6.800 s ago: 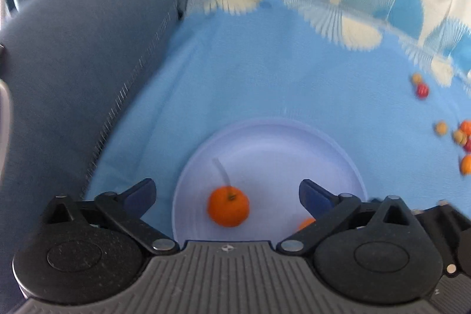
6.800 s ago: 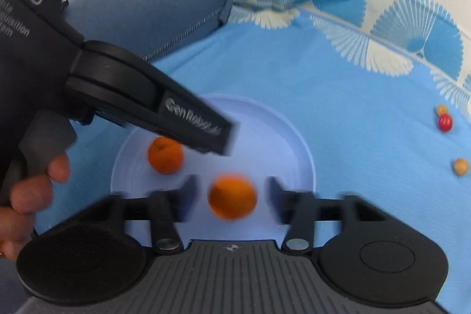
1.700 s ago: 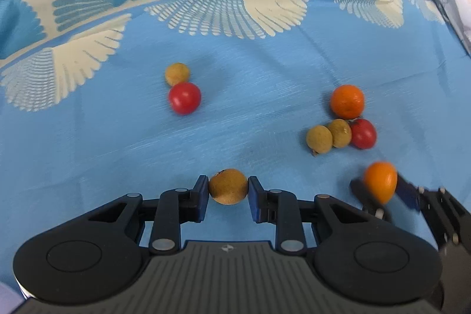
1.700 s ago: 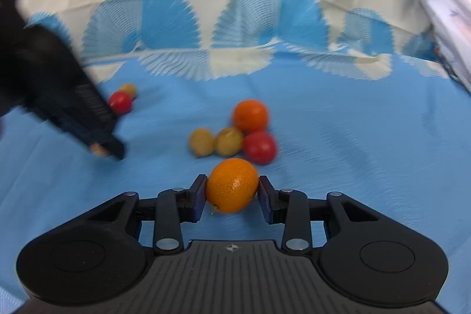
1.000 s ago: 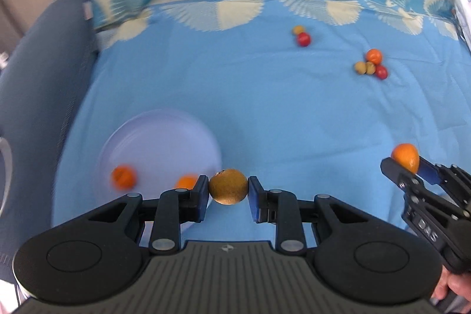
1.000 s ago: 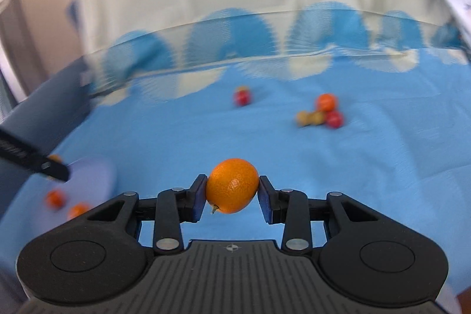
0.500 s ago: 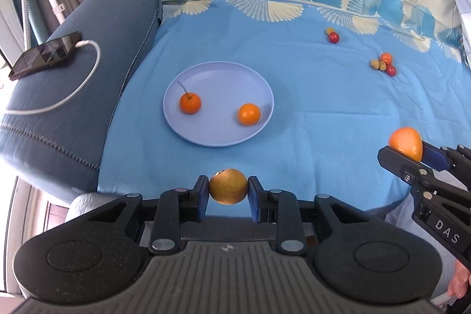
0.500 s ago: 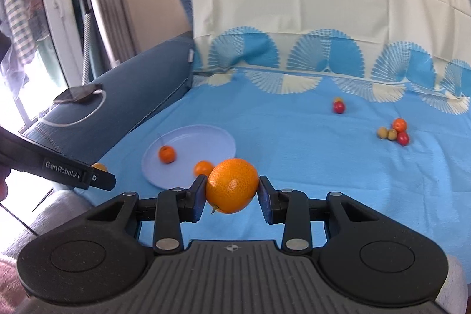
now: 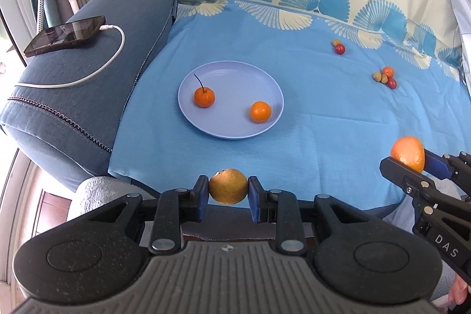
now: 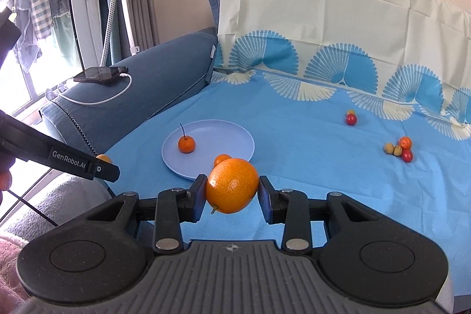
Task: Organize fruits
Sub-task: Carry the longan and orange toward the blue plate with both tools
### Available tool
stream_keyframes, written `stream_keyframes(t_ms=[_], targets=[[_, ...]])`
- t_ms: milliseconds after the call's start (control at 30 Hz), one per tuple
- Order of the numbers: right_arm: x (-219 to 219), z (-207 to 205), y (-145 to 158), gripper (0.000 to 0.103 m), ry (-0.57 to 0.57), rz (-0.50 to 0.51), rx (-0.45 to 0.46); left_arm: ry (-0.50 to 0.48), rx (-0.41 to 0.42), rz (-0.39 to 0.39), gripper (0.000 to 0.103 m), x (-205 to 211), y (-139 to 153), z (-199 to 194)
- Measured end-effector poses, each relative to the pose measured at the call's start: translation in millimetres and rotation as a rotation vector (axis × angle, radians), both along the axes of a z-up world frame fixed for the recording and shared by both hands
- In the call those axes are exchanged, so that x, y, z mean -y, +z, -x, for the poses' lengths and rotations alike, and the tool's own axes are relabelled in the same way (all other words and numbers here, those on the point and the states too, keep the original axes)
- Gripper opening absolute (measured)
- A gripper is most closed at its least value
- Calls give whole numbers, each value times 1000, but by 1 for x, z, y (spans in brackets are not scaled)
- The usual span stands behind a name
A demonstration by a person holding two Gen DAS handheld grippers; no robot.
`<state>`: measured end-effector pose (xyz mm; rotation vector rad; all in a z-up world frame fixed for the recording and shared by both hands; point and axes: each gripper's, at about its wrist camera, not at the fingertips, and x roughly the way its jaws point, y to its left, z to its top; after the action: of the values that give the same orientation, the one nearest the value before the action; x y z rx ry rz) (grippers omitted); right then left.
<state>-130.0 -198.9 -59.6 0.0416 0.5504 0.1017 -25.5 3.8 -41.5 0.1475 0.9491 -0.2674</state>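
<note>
Left wrist view, item one: my left gripper [image 9: 228, 197] clamped on brown-gold fruit [image 9: 228, 186], carried high, short of plate [image 9: 188, 114], over near cloth edge.
Item two: my right gripper [image 10: 232, 194] clamped on orange [image 10: 232, 189], likewise aloft, near side of plate.
Plate stock: stemmed orange [image 9: 204, 97] left part, second orange [image 9: 260, 111] right part. Judged collection point, hence both loads held firm.
Unsorted, well beyond plate to right: red-and-tan pair [image 9: 338, 46]; four-fruit cluster [image 9: 385, 76].

Pale lilac plate [image 9: 229, 72] on a bright blue cloth [image 9: 323, 122] bordered with cream-and-blue fan motifs.
</note>
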Motion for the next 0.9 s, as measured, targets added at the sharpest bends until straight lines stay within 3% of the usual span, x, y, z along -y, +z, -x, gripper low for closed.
stream_keyframes(t_ms=[900], targets=[[3,-29,-17,39,-3,0,-67,18,-45,16,31,3,-8,-31]])
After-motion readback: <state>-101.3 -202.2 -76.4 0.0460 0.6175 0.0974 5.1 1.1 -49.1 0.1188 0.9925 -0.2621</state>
